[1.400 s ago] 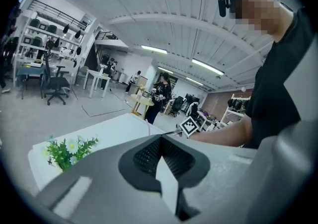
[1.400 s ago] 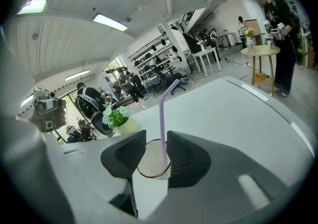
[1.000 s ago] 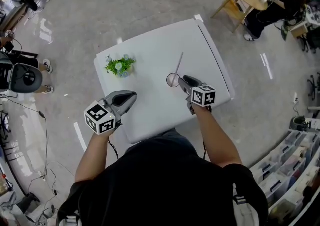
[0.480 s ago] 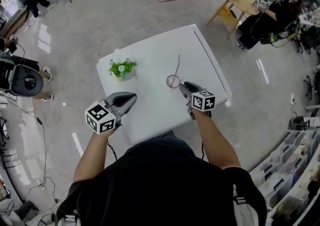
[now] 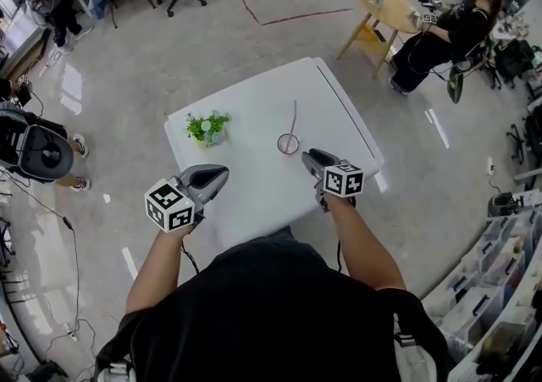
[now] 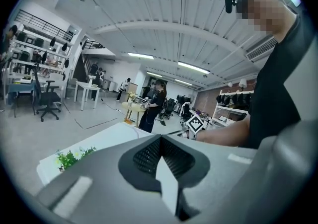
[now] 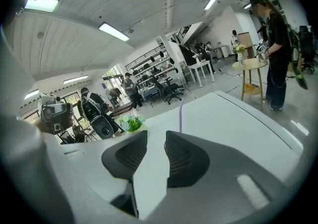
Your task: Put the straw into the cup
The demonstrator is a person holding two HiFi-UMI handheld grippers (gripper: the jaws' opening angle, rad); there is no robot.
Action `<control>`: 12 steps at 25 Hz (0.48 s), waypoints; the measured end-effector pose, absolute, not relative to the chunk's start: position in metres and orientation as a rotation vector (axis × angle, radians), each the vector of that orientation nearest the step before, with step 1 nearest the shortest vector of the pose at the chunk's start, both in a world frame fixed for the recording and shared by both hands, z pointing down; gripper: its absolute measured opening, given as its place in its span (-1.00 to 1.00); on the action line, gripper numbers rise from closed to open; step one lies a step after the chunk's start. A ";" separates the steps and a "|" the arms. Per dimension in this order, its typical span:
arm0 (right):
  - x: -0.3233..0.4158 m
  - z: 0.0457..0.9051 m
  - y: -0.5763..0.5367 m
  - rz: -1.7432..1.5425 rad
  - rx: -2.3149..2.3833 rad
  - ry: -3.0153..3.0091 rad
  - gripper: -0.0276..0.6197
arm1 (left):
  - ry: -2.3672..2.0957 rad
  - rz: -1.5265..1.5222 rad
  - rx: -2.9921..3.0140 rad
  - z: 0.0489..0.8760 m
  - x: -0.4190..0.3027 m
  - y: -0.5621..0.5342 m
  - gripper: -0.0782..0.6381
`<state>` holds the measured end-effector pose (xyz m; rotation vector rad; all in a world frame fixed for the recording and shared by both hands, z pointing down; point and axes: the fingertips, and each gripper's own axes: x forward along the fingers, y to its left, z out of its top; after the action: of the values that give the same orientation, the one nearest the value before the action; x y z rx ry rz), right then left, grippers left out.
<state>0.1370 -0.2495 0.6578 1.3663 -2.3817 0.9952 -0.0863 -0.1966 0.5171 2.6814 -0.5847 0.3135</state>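
**A:** What does the straw [image 5: 293, 120] look like?

**B:** Thin, straight and pale. From the head view it reads grey, and in the right gripper view it has a faint lilac tint.

**A:** Where is it?

**B:** Its lower end sits inside the cup [image 5: 288, 145], a clear one with a round rim. The cup stands on the white table [image 5: 254, 92], to the right of the small green plant [image 5: 207, 128].

**A:** Which way does it run?

**B:** In the head view the long axis goes from the cup's rim away from the person, leaning a touch to the right at the far end. In the right gripper view it rises nearly upright above the jaws. So the free end points up and the bottom end is down in the cup.

**A:** Is anything holding it?

**B:** No. The right gripper [image 5: 309, 156] hangs just on the near side of the cup, apart from it. Its jaws have just been closing a little, yet a clear gap shows between the pads and nothing is in that gap. The straw shows beyond them, not between them.

**A:** And the left gripper [image 5: 223, 173]?

**B:** It is over the near left part of the table, well apart from the cup. Its jaws are pressed together at the tips with nothing in them
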 end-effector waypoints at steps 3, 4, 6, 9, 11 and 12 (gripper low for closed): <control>0.140 0.649 -0.237 0.983 1.379 -2.393 -0.48 | -0.585 0.310 2.682 0.517 -0.086 -0.188 -0.78; 0.141 0.646 -0.233 0.981 1.381 -2.398 -0.48 | -0.586 0.309 2.683 0.516 -0.087 -0.185 -0.78; 0.140 0.640 -0.226 0.974 1.380 -2.408 -0.49 | -0.594 0.304 2.689 0.511 -0.089 -0.181 -0.78; 0.136 0.631 -0.220 0.950 1.378 -2.419 -0.50 | -0.607 0.290 2.699 0.503 -0.095 -0.178 -0.78; 0.136 0.626 -0.218 0.932 1.377 -2.424 -0.51 | -0.613 0.286 2.703 0.500 -0.097 -0.176 -0.78; 0.136 0.623 -0.217 0.924 1.378 -2.426 -0.51 | -0.615 0.284 2.705 0.498 -0.098 -0.176 -0.78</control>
<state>0.1359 -0.2175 0.6232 1.3783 -2.4259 0.9242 -0.0985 -0.1756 0.4984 2.7046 -0.6152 0.2839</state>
